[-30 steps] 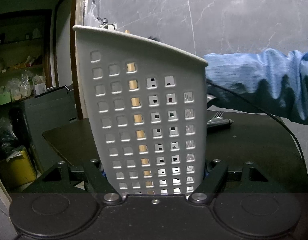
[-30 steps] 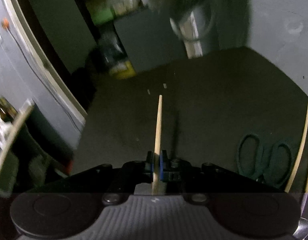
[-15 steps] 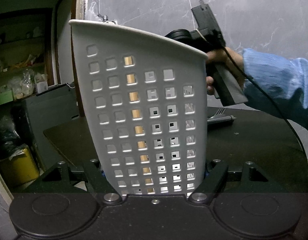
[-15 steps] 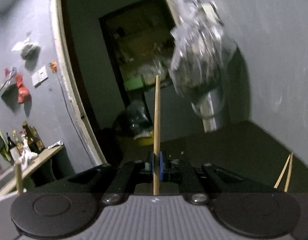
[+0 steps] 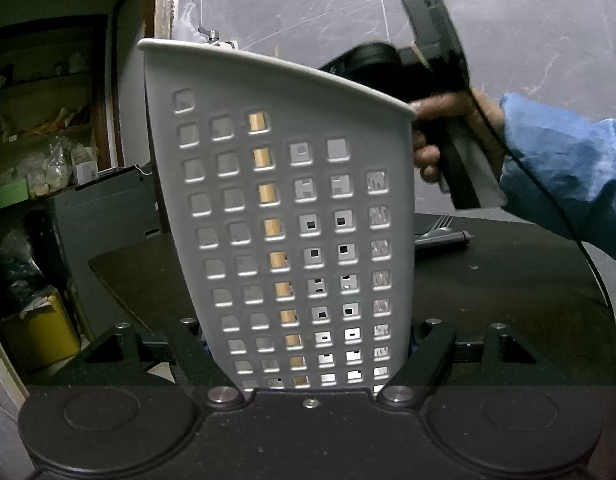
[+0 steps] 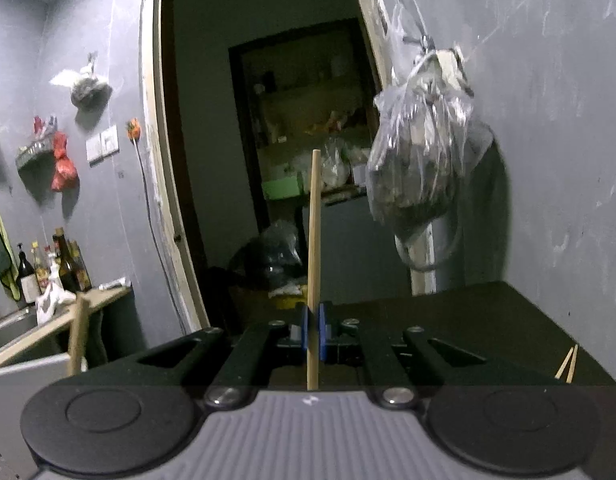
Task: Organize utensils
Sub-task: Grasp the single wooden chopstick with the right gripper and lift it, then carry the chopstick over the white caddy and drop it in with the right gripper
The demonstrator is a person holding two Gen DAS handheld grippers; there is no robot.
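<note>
In the left wrist view, the left gripper (image 5: 308, 344) is clamping one grey perforated utensil holder (image 5: 291, 216) between its two fingers (image 5: 199, 354) at the lower centre of the frame, and the holder is standing slightly tilted over the black table (image 5: 508, 288). One wooden stick (image 5: 267, 192) is showing through a column of the holder's square holes. Farther back, right of the holder, one fork (image 5: 442, 224) is lying beside one dark handle (image 5: 444, 238) on the table. At the upper right, one hand (image 5: 440, 136) in a blue sleeve (image 5: 564, 176) is holding the other device just behind the holder's rim.

In the right wrist view, the right gripper (image 6: 315, 336) is pinching one chopstick (image 6: 314, 240) tight at the centre, and it is standing upright. Two more chopsticks (image 6: 568, 366) are lying at the table's lower right edge. One wooden stick (image 6: 77, 336) is rising at the lower left. Beyond, one plastic bag (image 6: 420, 152) is hanging on the wall at the upper right.
</note>
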